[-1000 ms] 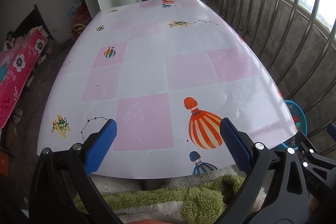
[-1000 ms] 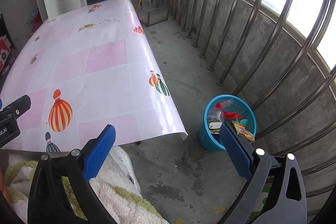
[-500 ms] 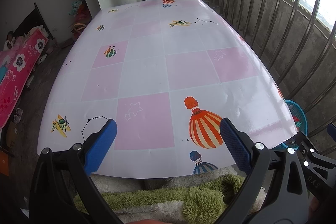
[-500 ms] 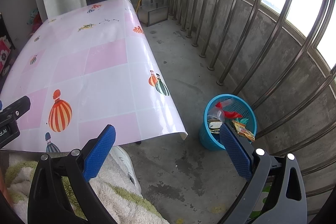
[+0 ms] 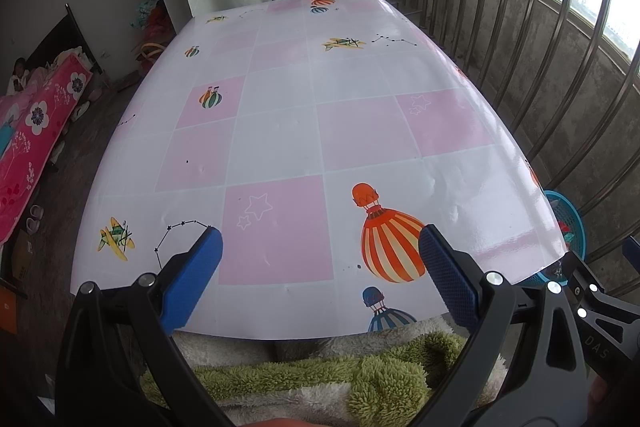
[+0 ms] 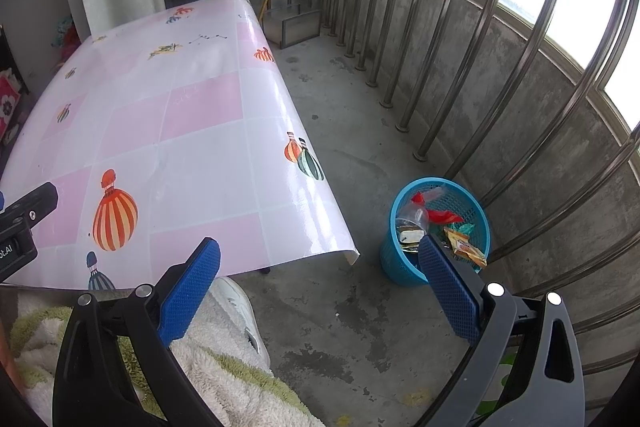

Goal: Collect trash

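Both grippers idle. Left gripper (image 5: 320, 267) jaws spread wide, nothing between them, hovering over the near edge of the worktop (image 5: 280, 131). Right gripper (image 6: 320, 269) same: jaws wide apart and empty, aimed at the floor (image 6: 360, 327) beside the worktop.

No loose trash visible on the worktop cloth or the floor in either view. All the trash I can see is already in the blue basket (image 6: 394, 259) on the floor just off the worktop's corner, near the railing (image 6: 448, 39): red wrapper (image 6: 442, 215), clear plastic bag (image 6: 412, 217), orange snack packet (image 6: 466, 247) draped over the rim.

Handling guess: all thin film, near weightless, floppy, slick. It'll crumple rather than resist. Pinch a bunched fold or edge, not a flat face. The packet on the rim looks likely to slide off if bumped.

Basket itself: light mesh plastic, semi-stiff; grab by the rim if it needs moving.
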The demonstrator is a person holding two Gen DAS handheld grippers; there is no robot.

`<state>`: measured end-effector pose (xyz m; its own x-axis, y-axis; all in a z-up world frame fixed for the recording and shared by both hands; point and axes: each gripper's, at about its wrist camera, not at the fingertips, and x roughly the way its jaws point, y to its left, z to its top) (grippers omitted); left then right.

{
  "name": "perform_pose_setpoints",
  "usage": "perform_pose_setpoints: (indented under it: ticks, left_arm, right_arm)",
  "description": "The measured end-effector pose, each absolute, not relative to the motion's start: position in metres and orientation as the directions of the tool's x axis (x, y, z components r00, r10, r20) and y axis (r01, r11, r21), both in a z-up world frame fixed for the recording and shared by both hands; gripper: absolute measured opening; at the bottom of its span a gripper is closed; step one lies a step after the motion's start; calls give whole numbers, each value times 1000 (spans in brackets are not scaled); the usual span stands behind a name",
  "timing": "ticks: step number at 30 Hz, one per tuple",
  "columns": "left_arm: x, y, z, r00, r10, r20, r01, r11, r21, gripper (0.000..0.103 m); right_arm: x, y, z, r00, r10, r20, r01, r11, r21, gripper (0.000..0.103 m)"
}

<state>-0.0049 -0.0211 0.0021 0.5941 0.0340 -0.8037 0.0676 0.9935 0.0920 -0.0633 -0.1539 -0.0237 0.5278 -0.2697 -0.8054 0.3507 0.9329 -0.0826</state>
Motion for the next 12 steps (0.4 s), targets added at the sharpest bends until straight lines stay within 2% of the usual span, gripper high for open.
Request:
perform_pose_setpoints:
  ticks: [12]
  left_arm:
    - [-9, -20, -1, 589, 36, -807, 62, 994, 90, 94]
  right_arm:
    - [-64, -152, -26, 526, -268, -807, 352, 933, -80, 96]
